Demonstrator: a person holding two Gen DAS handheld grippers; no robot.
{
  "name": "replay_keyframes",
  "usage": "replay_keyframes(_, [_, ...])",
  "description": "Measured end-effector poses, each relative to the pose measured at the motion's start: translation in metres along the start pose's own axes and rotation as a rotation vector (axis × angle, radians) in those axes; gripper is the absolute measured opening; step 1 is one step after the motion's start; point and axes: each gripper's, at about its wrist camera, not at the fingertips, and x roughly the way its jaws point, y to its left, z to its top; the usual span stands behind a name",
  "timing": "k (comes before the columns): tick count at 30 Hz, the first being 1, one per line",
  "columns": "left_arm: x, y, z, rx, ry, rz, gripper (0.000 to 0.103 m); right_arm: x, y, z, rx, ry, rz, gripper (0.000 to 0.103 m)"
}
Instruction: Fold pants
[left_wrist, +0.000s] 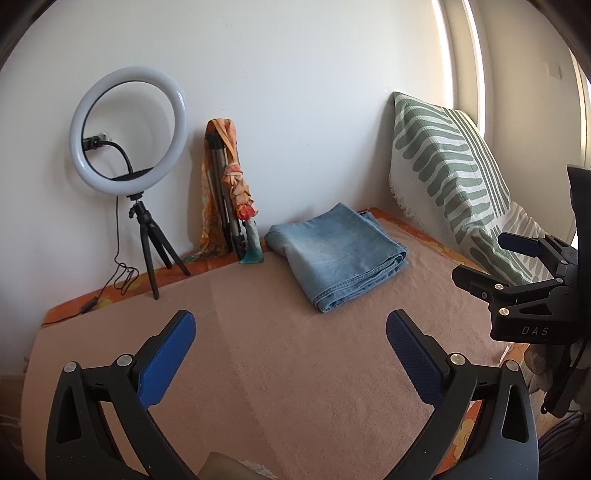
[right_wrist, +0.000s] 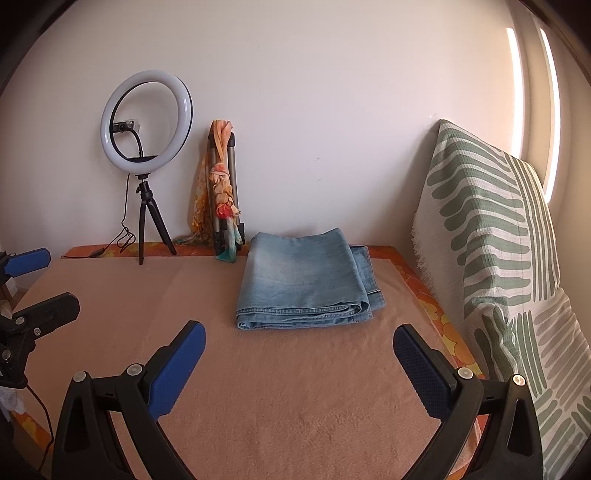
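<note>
— Where were the jeans (right_wrist: 306, 280) when you paused?

— Folded into a thick denim rectangle near the far right corner of the bed (right_wrist: 280, 387), well ahead of both tools, its long axis running from me toward the wall. Layered hems faced me; the fold was rounded at the far end.

— And your tools?

— My left tool (left_wrist: 291, 347) stood spread wide with nothing between its blue textured pads, and my right tool (right_wrist: 299, 362) was the same, gaping and empty. Neither touched the denim.

— Which was nearer?

— The right, I judged; the stack lay almost straight ahead of it, over the soft peach blanket (right_wrist: 110, 295).
</note>
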Motion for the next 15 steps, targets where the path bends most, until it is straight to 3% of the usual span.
replay_keyframes(15, [0.0013, -0.0019, -0.0020, 0.017, -0.001, 0.012, 0.103, 0.0022, 0.0037, -0.0009, -0.011, 0.006, 0.011, 0.103])
